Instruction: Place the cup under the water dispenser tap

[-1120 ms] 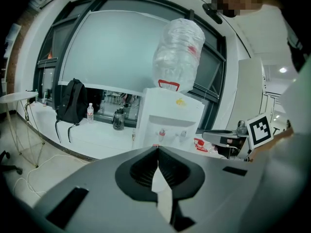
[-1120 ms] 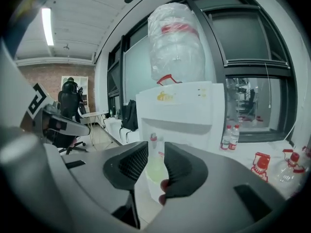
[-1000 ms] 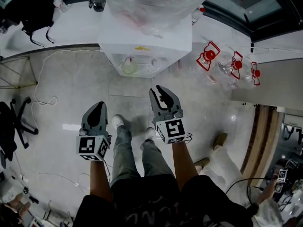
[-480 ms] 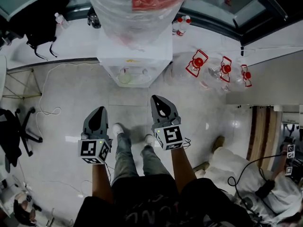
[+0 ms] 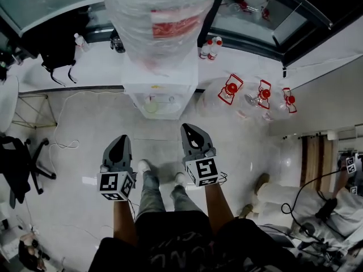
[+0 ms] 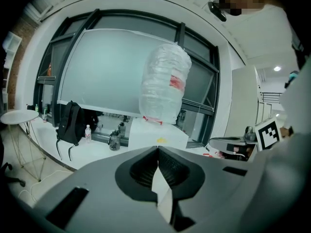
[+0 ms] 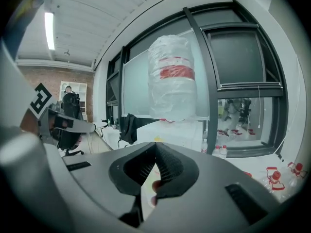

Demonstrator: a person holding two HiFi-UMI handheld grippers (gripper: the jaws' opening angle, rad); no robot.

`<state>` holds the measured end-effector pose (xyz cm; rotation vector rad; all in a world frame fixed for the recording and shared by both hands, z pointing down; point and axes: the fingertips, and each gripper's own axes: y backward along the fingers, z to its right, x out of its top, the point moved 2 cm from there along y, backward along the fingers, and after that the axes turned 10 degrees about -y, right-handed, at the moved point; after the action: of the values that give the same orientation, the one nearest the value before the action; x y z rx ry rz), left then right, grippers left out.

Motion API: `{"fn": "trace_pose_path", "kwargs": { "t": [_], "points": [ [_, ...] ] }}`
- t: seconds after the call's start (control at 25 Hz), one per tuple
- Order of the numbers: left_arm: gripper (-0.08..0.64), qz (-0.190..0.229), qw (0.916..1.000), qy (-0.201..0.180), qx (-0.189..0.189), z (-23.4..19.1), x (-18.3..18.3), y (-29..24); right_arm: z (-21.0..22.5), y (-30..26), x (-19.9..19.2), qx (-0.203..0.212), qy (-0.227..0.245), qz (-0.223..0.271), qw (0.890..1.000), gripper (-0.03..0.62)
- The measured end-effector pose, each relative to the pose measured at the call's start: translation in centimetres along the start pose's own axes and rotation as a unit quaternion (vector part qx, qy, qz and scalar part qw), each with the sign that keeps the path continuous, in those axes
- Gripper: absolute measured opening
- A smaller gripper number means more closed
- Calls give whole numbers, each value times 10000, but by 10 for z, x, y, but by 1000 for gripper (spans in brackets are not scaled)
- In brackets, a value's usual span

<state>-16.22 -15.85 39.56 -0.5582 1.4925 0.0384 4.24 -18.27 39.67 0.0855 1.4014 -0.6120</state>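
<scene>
Currently both hands are empty. The left gripper (image 5: 120, 138) has its jaws closed tip to tip with nothing between them, and so does the right gripper (image 5: 189, 127); each gripper view shows ribbed pads meeting.

The cup (image 5: 151, 106) is a pale green round rim sitting in the recess at the front of the water dispenser (image 5: 164, 86), below the wrapped bottle (image 5: 161, 16). I only see the rim from above, so it reads as upright, axis vertical. I can't make out the taps, so "under the tap" is my guess, but it looks seated.

Key relation: the cup lies ahead of both grippers and well apart from them, roughly between their two lines. Neither hand is clearly nearer. Both gripper views point at the dispenser's upper body and bottle, and their own jaws hide the recess.

Versus a second ago: both grippers have come up together and the head view has pulled back from the floor, so feet look smaller and the bottle's red label is now in frame. The cup is in the same recess, untouched. To me the placing looks done.
</scene>
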Motion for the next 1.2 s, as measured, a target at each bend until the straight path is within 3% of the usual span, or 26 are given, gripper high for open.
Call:
{"fn": "trace_pose_path", "kwargs": {
  "t": [0.56,1.2],
  "points": [
    [17,455,9988,-153,129,15,59,17,1,31,41,-75,156,123,9998,15],
    [17,892,9932,-655,363,42,107,55,14,77,78,-61,219,487,9986,14]
  ]
}}
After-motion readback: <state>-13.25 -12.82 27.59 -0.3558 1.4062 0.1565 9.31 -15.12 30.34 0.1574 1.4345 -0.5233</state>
